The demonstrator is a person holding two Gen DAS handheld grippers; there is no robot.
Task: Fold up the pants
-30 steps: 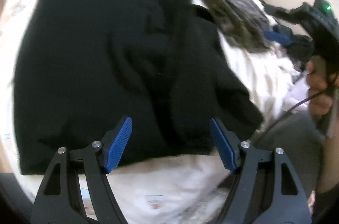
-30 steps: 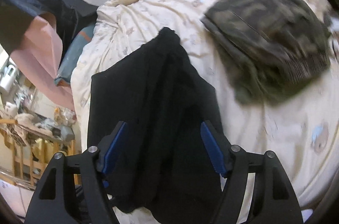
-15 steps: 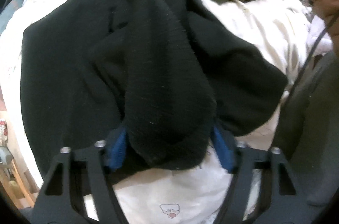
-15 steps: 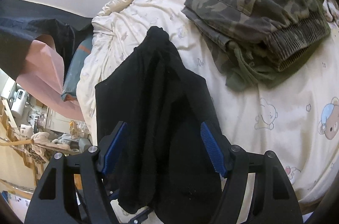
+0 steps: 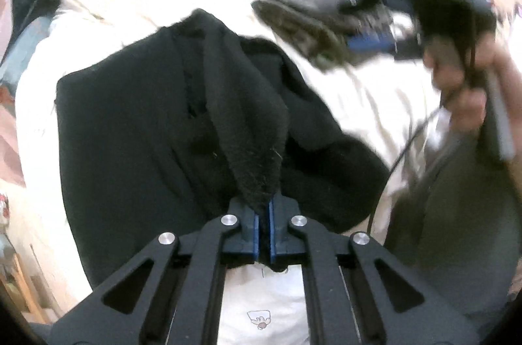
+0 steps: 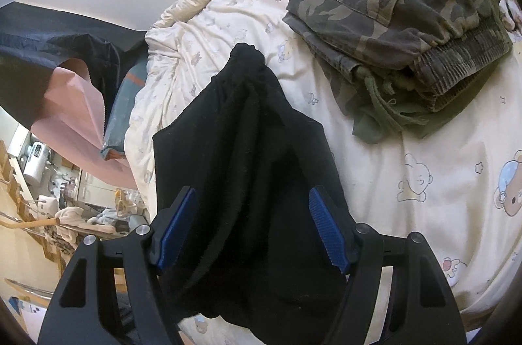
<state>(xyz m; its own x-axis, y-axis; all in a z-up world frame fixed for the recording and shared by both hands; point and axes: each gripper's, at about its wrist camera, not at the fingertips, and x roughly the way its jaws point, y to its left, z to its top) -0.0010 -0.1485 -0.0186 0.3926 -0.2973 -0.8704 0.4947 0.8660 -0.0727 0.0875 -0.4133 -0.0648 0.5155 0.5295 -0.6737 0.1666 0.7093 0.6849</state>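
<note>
**Left clamped, right spread**

The left gripper (image 5: 264,214) points steeply downward, its blue pads pressed together on a pinched fold of the black pants (image 5: 251,149). The right gripper (image 6: 251,227) tilts down more gently, jaws spread wide with the cloth lying between its pads, untouched. The right hand (image 5: 463,84) grasps that gripper's handle, blurred.

Both wrist cameras look steeply down, close over the bed (image 6: 424,168) — sharing the black pants (image 5: 137,123) (and camouflage pants (image 6: 401,2)).
</note>
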